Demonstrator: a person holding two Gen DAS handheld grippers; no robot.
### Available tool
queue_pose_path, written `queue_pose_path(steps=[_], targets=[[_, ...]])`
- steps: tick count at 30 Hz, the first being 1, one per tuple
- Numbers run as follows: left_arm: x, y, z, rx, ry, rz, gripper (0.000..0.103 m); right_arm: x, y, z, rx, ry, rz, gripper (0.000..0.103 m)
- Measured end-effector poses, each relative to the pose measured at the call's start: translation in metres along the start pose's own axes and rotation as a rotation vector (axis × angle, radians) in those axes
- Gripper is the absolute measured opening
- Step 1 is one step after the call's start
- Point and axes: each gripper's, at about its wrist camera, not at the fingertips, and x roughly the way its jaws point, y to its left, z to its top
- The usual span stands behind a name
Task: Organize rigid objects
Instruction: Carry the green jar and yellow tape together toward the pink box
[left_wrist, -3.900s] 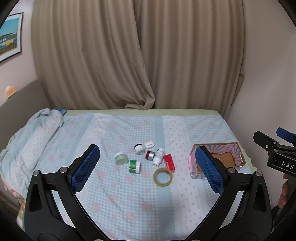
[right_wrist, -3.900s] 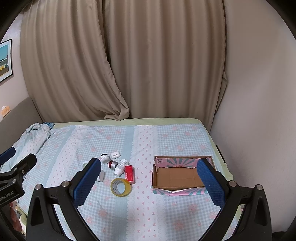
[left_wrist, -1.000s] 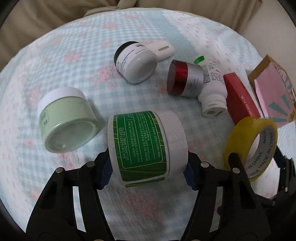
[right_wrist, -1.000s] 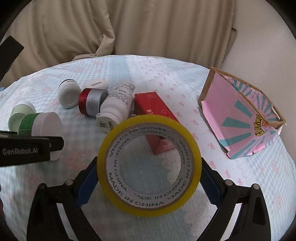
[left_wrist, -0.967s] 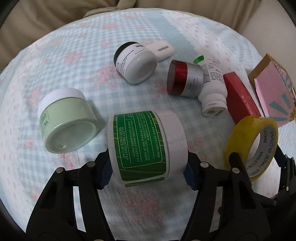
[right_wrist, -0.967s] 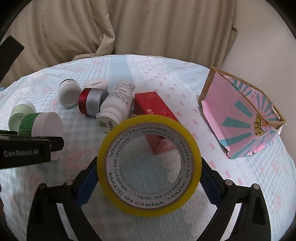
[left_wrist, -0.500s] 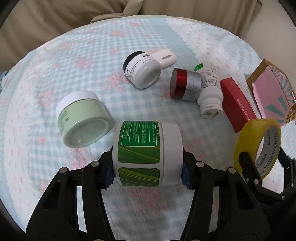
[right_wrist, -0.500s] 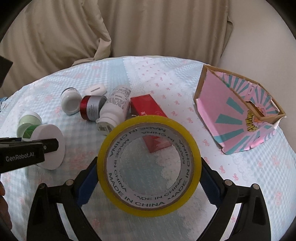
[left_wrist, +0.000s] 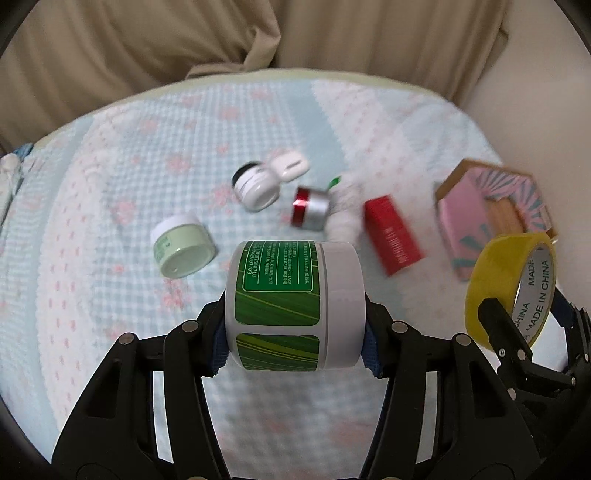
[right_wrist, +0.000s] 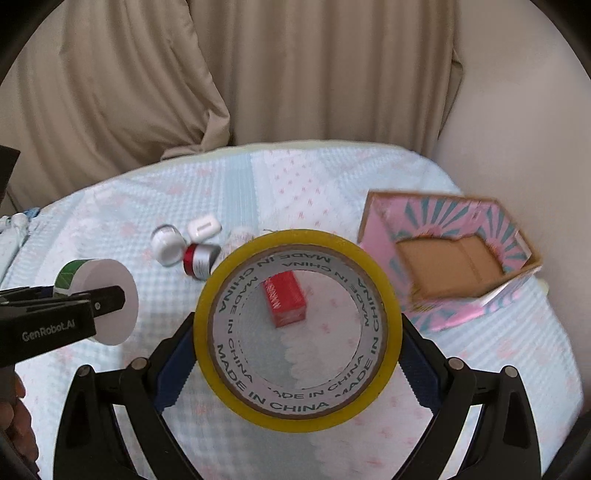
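The left tongs (left_wrist: 293, 332) are clamped on a round white plastic jar with a shiny green label (left_wrist: 291, 304), lifted off the soft checked bed cover (left_wrist: 92, 295). The right tongs (right_wrist: 297, 363) squeeze a yellow ring of sticky tape (right_wrist: 297, 415). Past the tape lies a smooth red box (right_wrist: 286, 301). Ahead and right of the right tongs sits the open pink cardboard box (right_wrist: 487, 299).

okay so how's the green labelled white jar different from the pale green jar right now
The green-labelled white jar is clamped in the left gripper, off the bedspread; the pale green jar with the white lid lies loose on the checked bedspread. The first is white with a dark green printed label; the second is plain pale green. Both are short, round, white-lidded and on their sides.
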Motion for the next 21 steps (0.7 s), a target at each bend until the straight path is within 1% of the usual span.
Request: queue_pose_path(steps=[5, 8, 11, 15, 18, 21], targets=[[-0.058, -0.038, 0.02, 0.006, -0.045, 0.006, 0.052, -0.043, -0.032, 0.035, -0.04, 0.035, 0.059, 0.096], [-0.085, -0.068, 0.031, 0.002, -0.064, 0.018, 0.052, -0.061, -0.06, 0.058, -0.056, 0.054, 0.107, 0.096], [-0.108, -0.102, 0.043, -0.023, -0.084, 0.031, 0.052, -0.076, -0.093, 0.081, -0.065, 0.053, 0.146, 0.096], [-0.126, -0.15, 0.055, -0.05, -0.114, 0.028, 0.052, -0.089, -0.14, 0.107, -0.09, 0.035, 0.18, 0.096], [-0.13, -0.191, 0.064, -0.068, -0.133, 0.015, 0.052, -0.094, -0.179, 0.126, -0.095, 0.02, 0.195, 0.096], [-0.128, -0.229, 0.071, -0.071, -0.14, -0.01, 0.052, -0.095, -0.214, 0.139, -0.108, 0.005, 0.186, 0.096]])
